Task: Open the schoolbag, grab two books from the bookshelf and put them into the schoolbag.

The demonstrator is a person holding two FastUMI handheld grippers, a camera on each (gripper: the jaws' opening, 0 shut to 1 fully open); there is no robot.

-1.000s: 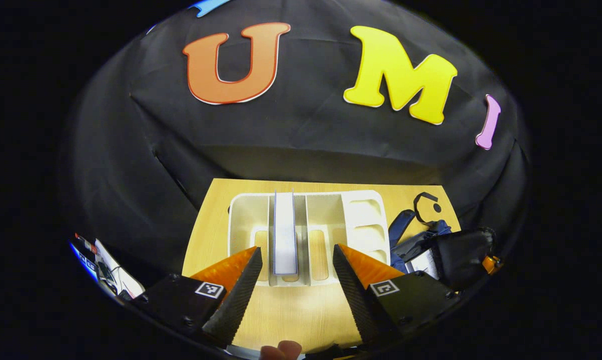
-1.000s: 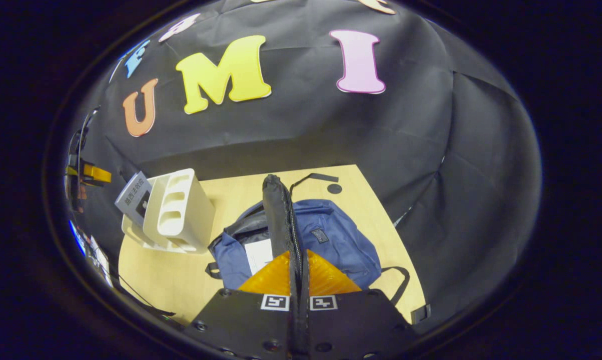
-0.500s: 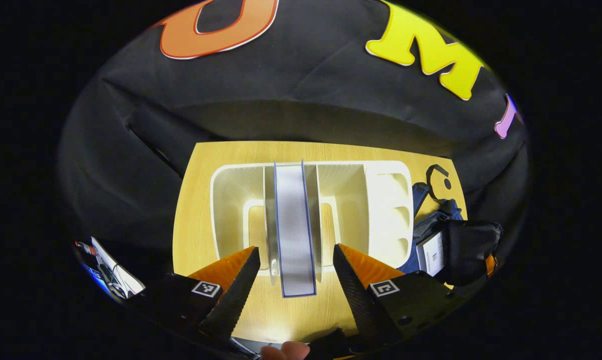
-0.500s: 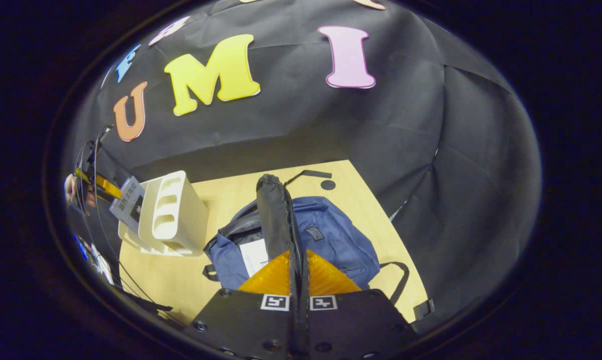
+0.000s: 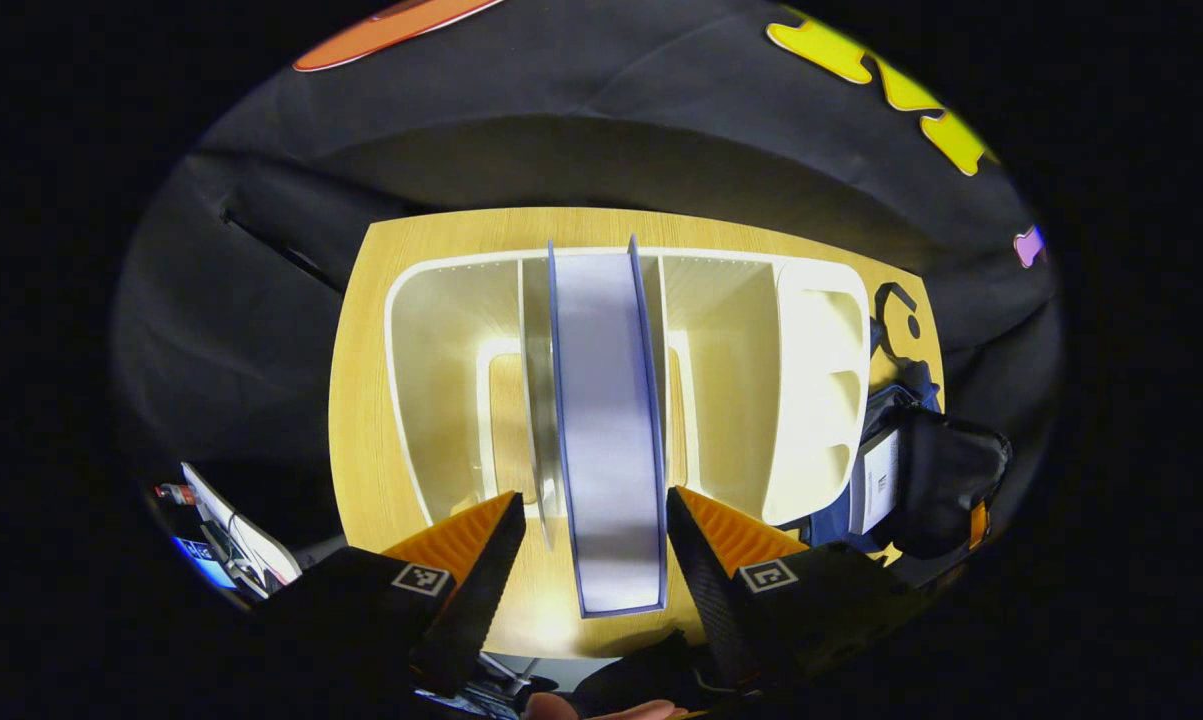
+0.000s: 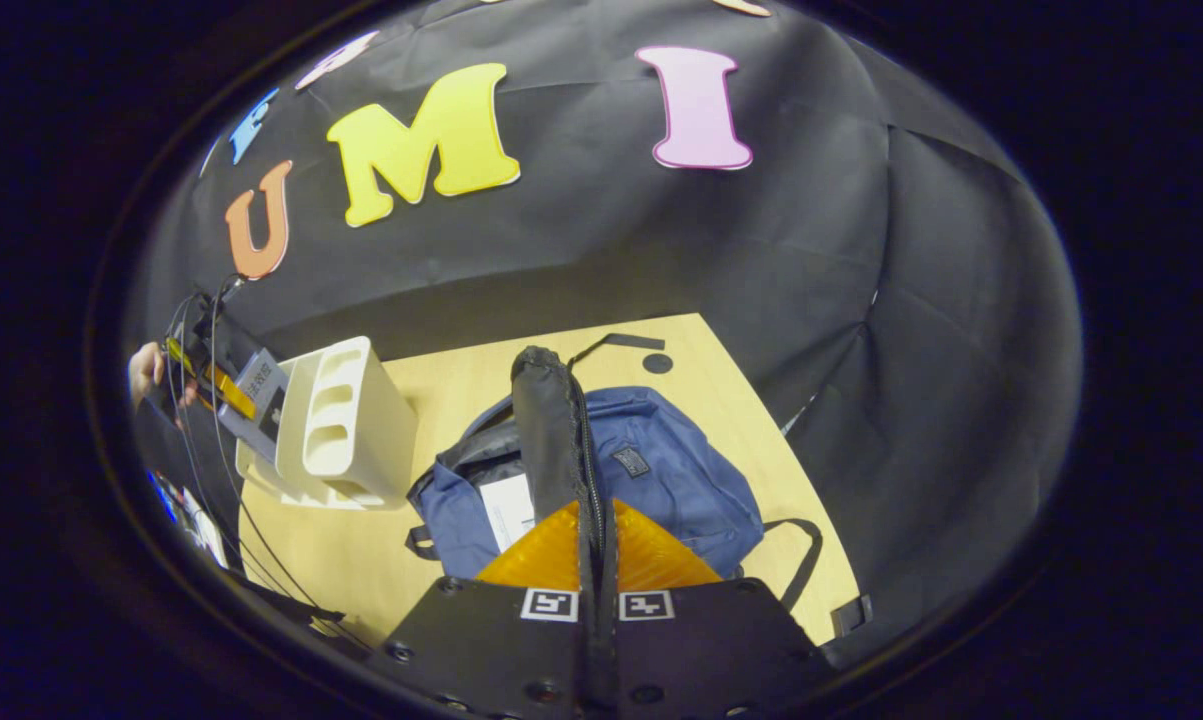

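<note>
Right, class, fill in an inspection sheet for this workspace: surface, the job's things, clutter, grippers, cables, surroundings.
Surface: wooden table, bare patches showing.
Job's things: white bookshelf holds one upright book; blue schoolbag lies open with a white item inside, its black flap lifted.
Clutter: nothing seen.
Grippers: left gripper open, fingers either side of the book; right gripper shut on the flap.
Cables: dark cables hang by the other gripper in the right gripper view.
Surroundings: black cloth wall.

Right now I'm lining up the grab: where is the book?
In the left gripper view the book stands upright in the white bookshelf, in a middle slot, its near end between the open left gripper fingers.
</note>
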